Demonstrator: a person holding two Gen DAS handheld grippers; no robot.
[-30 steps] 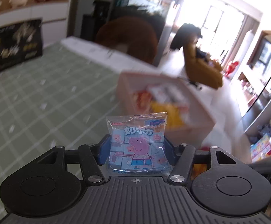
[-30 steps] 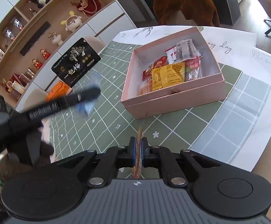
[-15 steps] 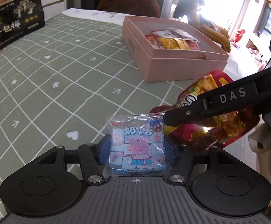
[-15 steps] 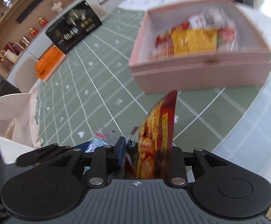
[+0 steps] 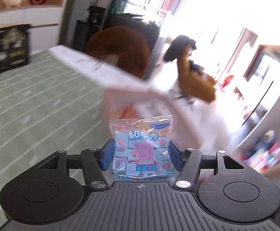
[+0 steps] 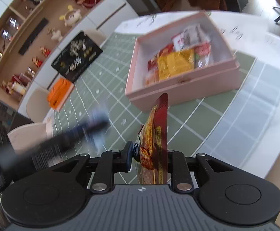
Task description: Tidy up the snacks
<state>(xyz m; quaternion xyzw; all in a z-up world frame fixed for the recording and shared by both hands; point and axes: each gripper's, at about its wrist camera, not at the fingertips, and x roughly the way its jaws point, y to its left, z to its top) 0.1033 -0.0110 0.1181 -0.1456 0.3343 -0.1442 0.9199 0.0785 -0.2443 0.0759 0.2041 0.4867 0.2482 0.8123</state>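
My right gripper point(image 6: 149, 159) has jaws closing on the red snack bag point(image 6: 156, 144), edge-on, long axis aimed at the pink box point(image 6: 180, 90) at 12 o'clock; left gripper point(image 5: 141, 154) clamps the blue pig packet point(image 5: 142, 150).

blurred: pink box point(image 5: 159, 104) in left view | left gripper point(image 6: 93, 127) in right view
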